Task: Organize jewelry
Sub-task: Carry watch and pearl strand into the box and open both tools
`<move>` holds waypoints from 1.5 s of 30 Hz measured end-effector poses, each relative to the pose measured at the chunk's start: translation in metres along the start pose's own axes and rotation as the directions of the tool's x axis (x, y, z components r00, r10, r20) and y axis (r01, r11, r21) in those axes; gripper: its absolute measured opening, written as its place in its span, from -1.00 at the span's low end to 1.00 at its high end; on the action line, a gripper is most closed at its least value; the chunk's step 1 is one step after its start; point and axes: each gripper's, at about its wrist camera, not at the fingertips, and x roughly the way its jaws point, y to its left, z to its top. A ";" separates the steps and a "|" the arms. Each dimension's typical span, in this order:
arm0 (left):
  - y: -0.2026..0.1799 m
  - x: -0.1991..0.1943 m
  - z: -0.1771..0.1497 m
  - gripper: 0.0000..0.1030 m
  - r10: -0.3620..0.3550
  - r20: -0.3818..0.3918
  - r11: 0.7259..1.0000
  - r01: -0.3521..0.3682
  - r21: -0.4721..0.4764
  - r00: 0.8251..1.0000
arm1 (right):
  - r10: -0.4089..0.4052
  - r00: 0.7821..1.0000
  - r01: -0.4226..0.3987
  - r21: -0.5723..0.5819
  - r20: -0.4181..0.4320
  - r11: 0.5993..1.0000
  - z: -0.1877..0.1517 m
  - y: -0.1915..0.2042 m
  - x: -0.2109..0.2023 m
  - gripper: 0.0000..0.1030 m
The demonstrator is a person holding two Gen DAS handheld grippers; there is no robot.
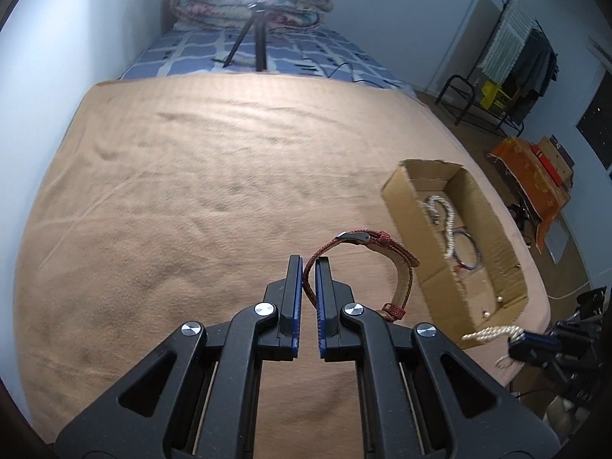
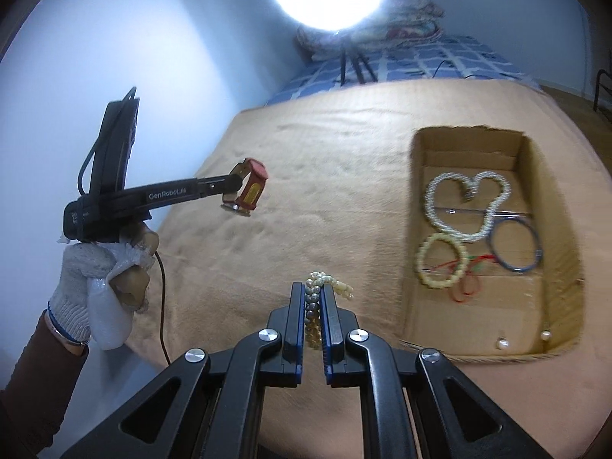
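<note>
A blanket covers the near part of the bed, with a tripod standing behind it at twelve o'clock and folded bedding behind that. A cardboard box sits on the blanket at two o'clock from the right claw. In it lie a long bead string, a bead bracelet, a bangle and two loose beads at the near wall. The left claw, at ten o'clock of the right one, holds a watch above the blanket; the right claw holds a bead bracelet.

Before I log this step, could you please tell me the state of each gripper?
Left gripper: shut on the red watch strap.
Right gripper: shut on the pearl bracelet.
</note>
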 end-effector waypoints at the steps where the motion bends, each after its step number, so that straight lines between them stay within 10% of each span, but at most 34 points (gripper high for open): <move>1: -0.006 -0.002 0.001 -0.92 -0.007 0.003 1.000 0.007 0.007 1.000 | -0.007 1.000 0.007 0.000 0.012 1.000 0.000 -0.004 -0.008 -0.90; 15: -0.095 0.015 0.008 -0.92 -0.084 -0.023 0.989 0.086 0.120 0.996 | -0.087 0.993 0.083 0.048 0.085 0.995 0.000 -0.071 -0.074 -0.90; 45: -0.218 0.102 -0.034 -0.92 -0.059 -0.219 0.931 0.134 0.341 0.974 | -0.073 0.997 0.071 0.128 0.010 0.989 0.009 -0.159 -0.030 -0.90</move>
